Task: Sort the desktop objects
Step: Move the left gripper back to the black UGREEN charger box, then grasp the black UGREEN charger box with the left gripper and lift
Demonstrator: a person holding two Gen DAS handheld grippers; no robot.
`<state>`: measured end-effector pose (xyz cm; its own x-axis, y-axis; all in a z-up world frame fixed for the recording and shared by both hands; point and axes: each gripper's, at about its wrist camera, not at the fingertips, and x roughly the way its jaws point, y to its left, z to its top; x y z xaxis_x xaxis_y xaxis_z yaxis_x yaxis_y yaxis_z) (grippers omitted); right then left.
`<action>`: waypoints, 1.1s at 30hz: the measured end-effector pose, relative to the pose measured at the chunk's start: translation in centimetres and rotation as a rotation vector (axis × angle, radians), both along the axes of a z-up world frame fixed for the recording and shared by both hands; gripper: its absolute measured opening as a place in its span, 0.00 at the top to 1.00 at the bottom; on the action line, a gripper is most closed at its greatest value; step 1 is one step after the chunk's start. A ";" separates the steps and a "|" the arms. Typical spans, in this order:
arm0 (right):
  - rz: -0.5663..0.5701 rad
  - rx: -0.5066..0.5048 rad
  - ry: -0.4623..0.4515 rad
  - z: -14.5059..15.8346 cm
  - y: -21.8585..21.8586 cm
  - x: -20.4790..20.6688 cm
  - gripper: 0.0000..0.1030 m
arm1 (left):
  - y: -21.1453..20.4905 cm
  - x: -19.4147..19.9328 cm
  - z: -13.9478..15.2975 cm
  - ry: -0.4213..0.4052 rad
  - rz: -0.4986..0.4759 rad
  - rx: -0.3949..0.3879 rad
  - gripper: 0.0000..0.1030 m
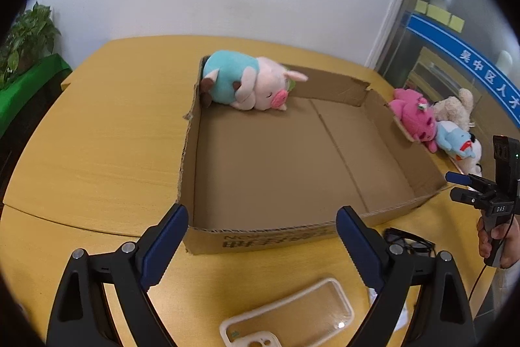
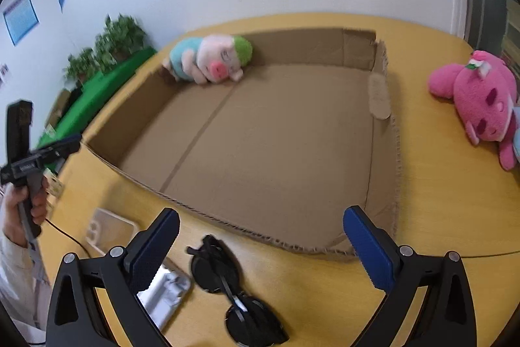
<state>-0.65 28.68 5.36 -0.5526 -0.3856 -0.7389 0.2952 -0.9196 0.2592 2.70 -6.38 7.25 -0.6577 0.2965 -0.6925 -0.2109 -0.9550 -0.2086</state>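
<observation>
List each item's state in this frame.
Cardboard box: open, on table.
Pig plush: lying in the box's far corner.
Pink plush: on table, outside box.
Sunglasses: folded, on table.
Phone case: empty, on table.
Left tool: open, empty.
Right tool: open, empty.

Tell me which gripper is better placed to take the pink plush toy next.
Right, probably. The pink plush toy lies outside the cardboard box, on the right gripper side. That gripper is open and empty. The left gripper hovers over the phone case.
</observation>
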 end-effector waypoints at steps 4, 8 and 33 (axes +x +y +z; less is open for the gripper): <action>0.065 -0.007 0.065 2.3 0.9 5.3 0.00 | 1.9 3.5 1.8 0.025 -0.104 0.026 0.10; 0.167 0.002 0.043 1.5 1.0 12.1 0.00 | 6.1 6.9 1.1 -0.012 -0.277 0.100 0.10; 0.309 0.234 -0.079 -7.0 -5.3 22.8 0.01 | 18.6 12.1 -10.1 -0.401 -0.610 0.292 0.14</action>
<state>22.19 23.39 -1.60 -0.3747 -0.3405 -0.8624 0.5545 -0.8277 0.0859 14.82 12.23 -2.85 -0.0362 0.7312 -0.6812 -0.5359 -0.5895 -0.6044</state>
